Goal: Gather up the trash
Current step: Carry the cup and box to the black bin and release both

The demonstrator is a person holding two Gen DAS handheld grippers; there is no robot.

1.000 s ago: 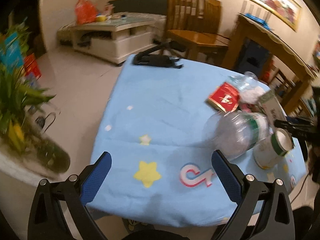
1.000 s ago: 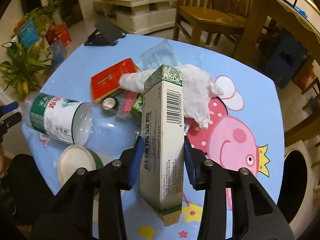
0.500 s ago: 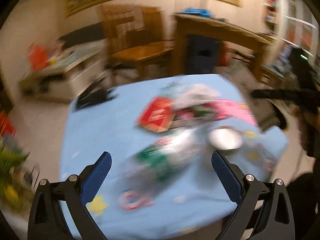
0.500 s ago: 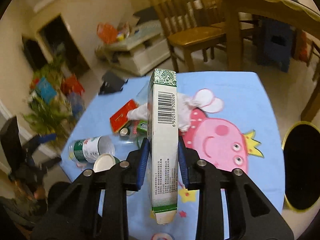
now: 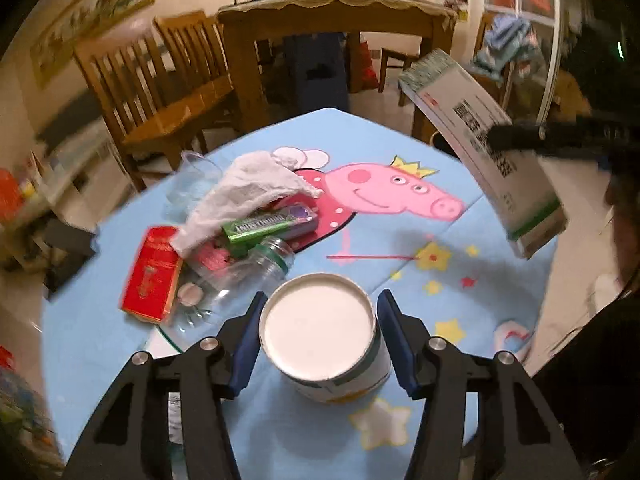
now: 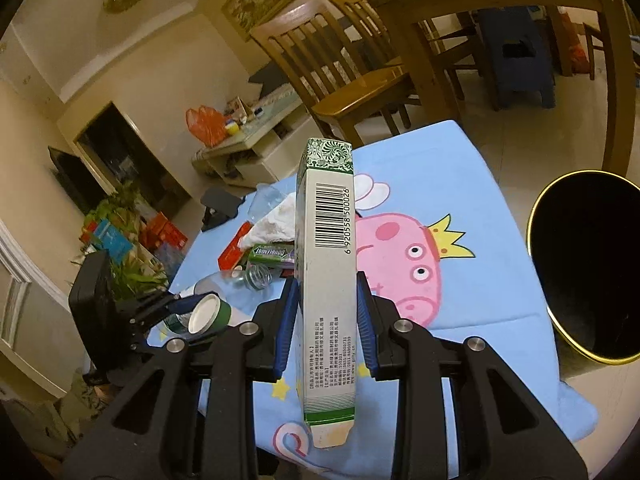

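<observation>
The tall green-and-white box (image 6: pixel 326 280) is clamped between the pads of the right gripper (image 6: pixel 325 320) and held above the worktop (image 6: pixel 460 184), left of the black bin (image 6: pixel 592 264) (gold-rimmed). The white-lidded cup (image 5: pixel 320 330) is straddled by the left gripper (image 5: pixel 320 334), though a firm grasp cannot be told.

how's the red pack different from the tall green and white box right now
The red pack lies flat on the blue tablecloth; the green and white box is held in the air, clamped by the right gripper. The pack is short and red with gold print; the box is long and pale, with green ends and a barcode. Both are cardboard cartons.
</observation>
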